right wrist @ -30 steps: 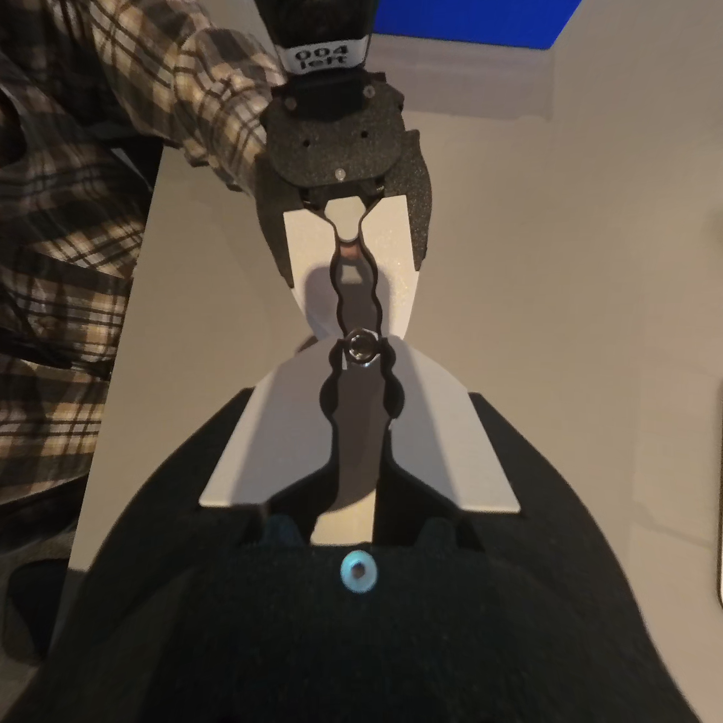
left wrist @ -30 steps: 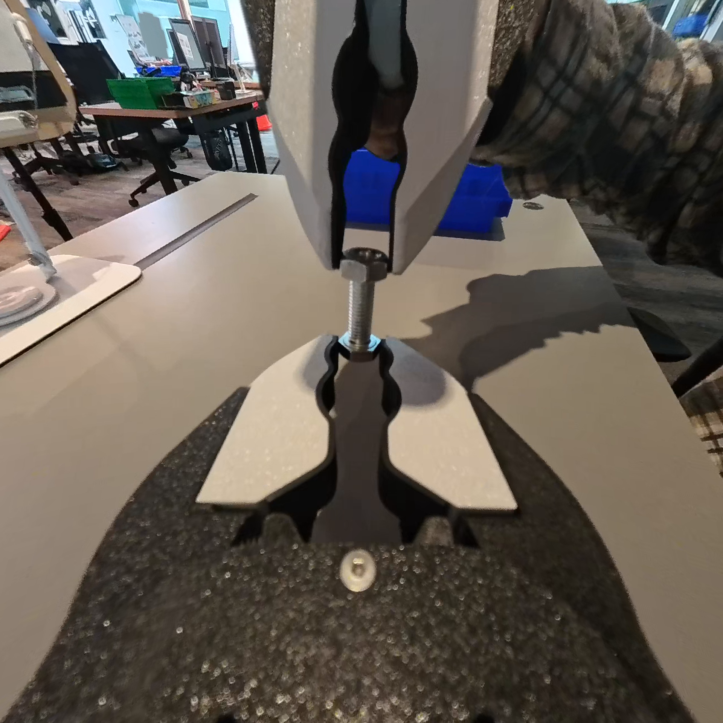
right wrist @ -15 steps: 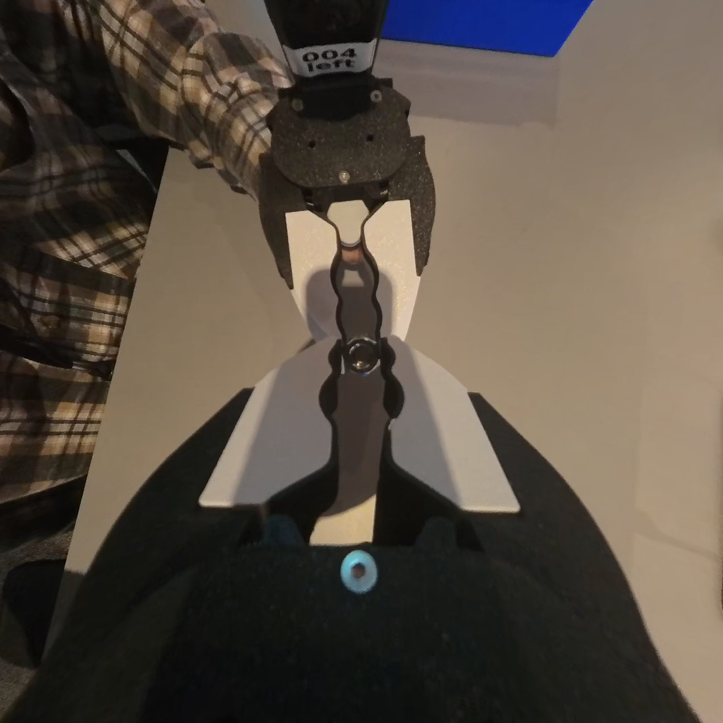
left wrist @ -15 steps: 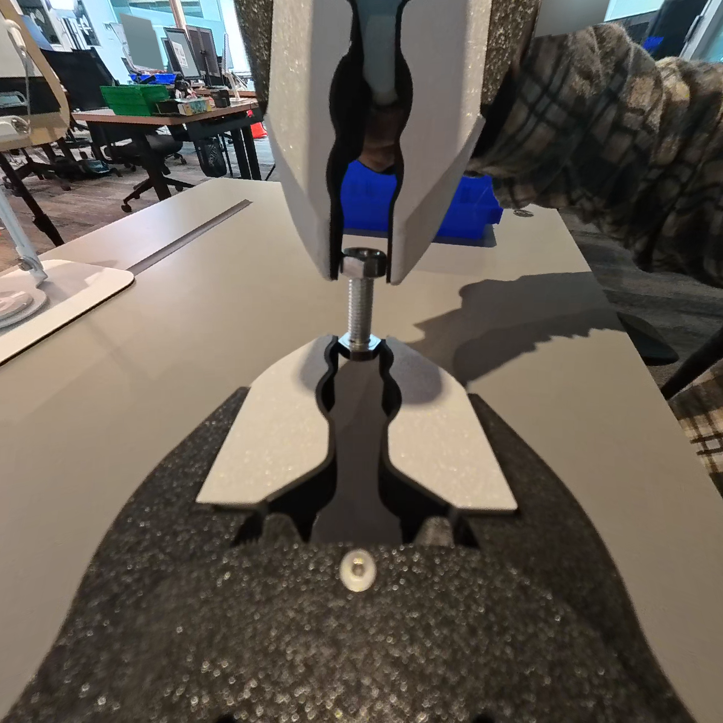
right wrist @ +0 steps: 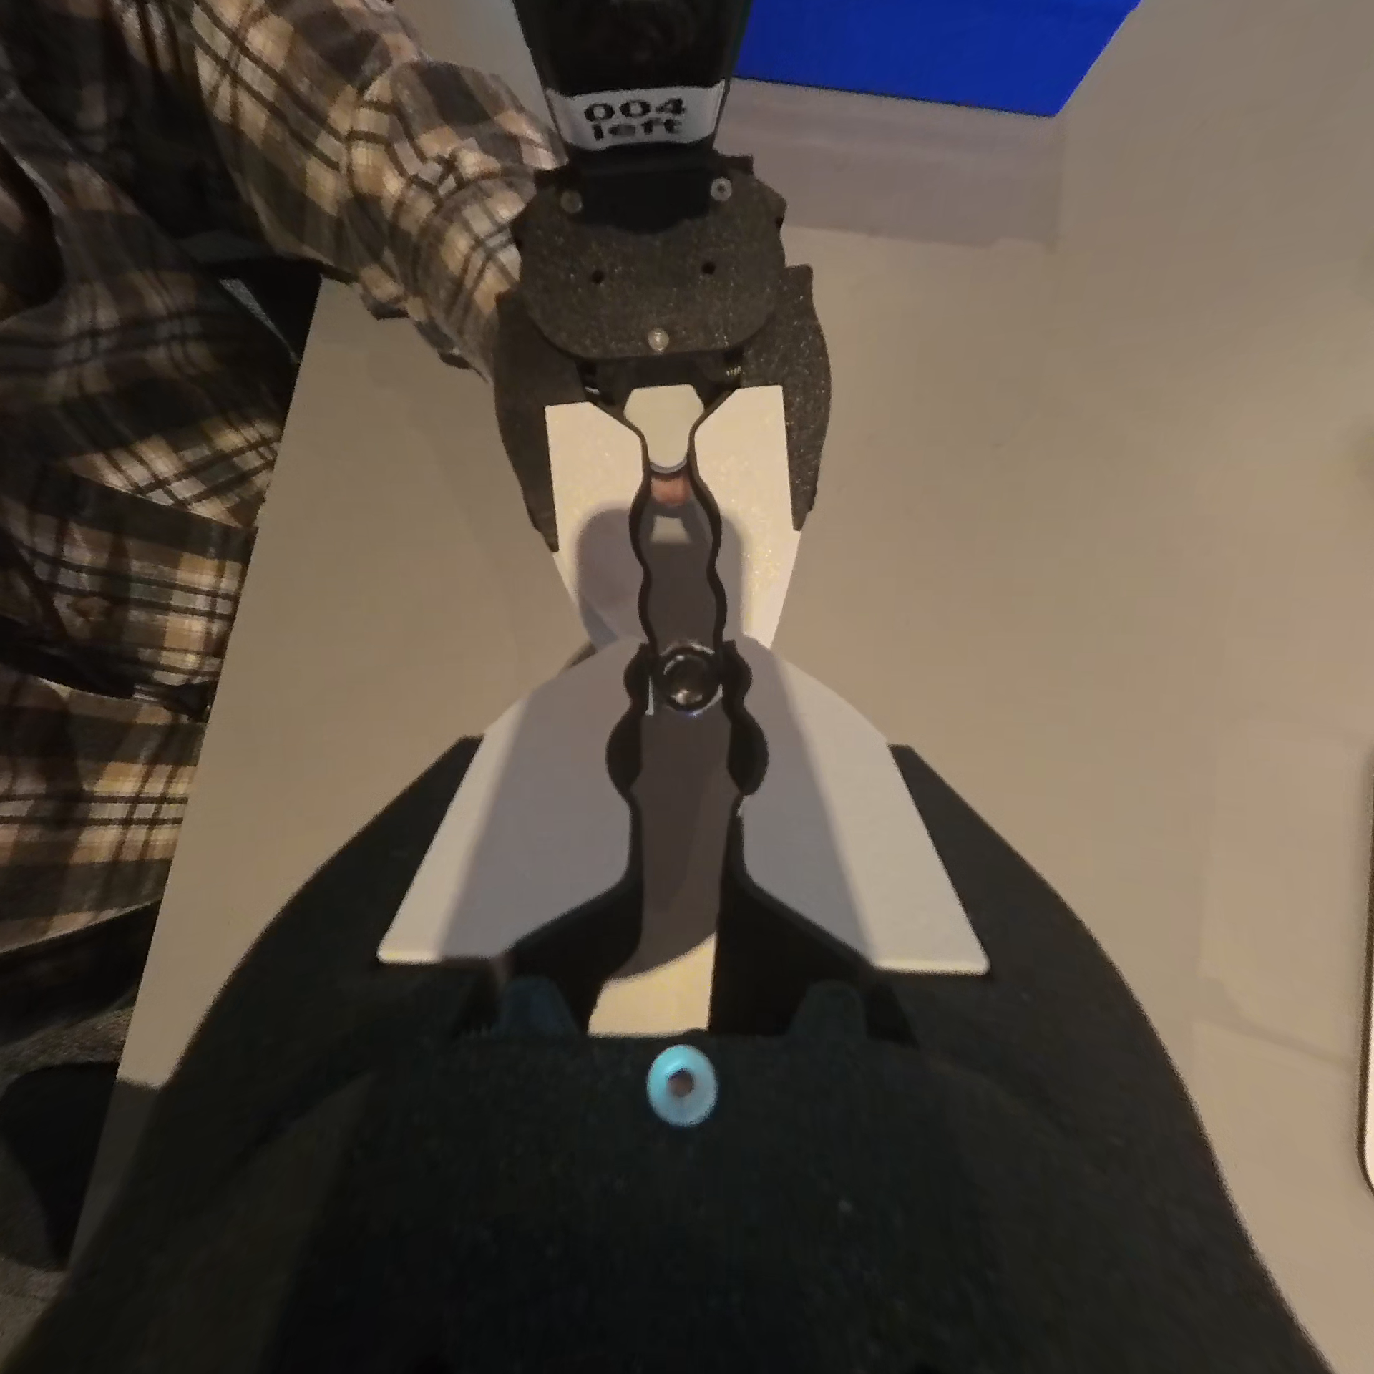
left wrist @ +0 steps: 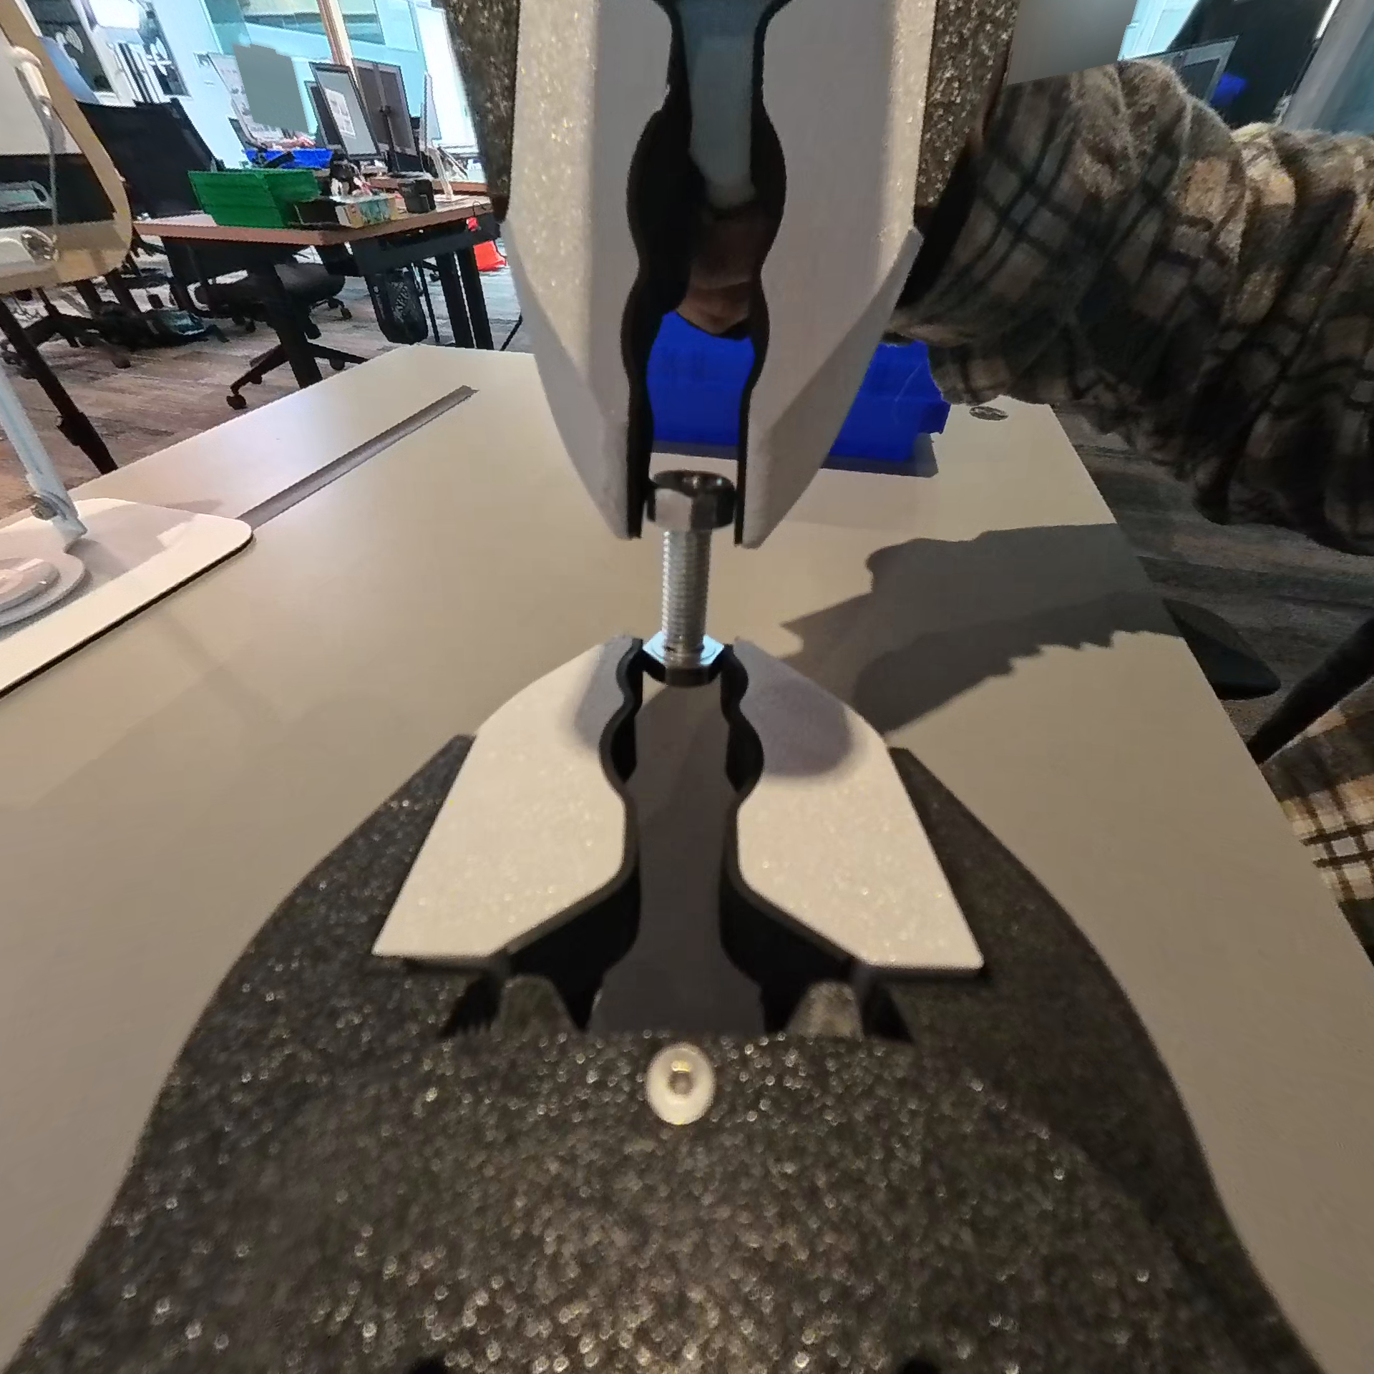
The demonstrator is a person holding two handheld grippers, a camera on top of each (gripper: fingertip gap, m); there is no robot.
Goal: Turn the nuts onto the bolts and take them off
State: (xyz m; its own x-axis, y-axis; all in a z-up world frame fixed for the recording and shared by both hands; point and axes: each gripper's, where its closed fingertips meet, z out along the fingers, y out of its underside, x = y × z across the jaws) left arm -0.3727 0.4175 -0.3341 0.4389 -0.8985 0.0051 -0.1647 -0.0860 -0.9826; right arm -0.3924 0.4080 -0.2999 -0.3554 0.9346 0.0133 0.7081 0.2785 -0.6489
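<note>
A silver bolt point(left wrist: 685, 576) stands upright in the air above the grey table point(left wrist: 312, 669), held at both ends. Its hex head is up top and its threaded shank runs straight down into a nut point(left wrist: 679, 659) sitting near the lower end of the threads.

The left gripper point(left wrist: 679, 654) reaches in level from the near side, its white fingers point(left wrist: 535, 818) closed in on the flats of the nut, pinching it right at the tips. The right gripper point(left wrist: 690, 513) comes down from above, its two fingers drawn in narrow around the bolt head, with the head caught between the tips. From the right wrist view you look down the bolt end-on: the round head point(right wrist: 685, 680) sits in the notch of the right gripper point(right wrist: 685, 688), and the left gripper point(right wrist: 680, 639) points in from the far side, meeting it at the same spot.

A plaid sleeve point(left wrist: 1160, 297) runs off behind the right gripper. A blue bin point(left wrist: 877, 416) sits at the far edge of the table, partly hidden by the fingers. To the left lies a white base plate point(left wrist: 126, 550) of some stand, and beyond it are desks and chairs point(left wrist: 297, 245)
</note>
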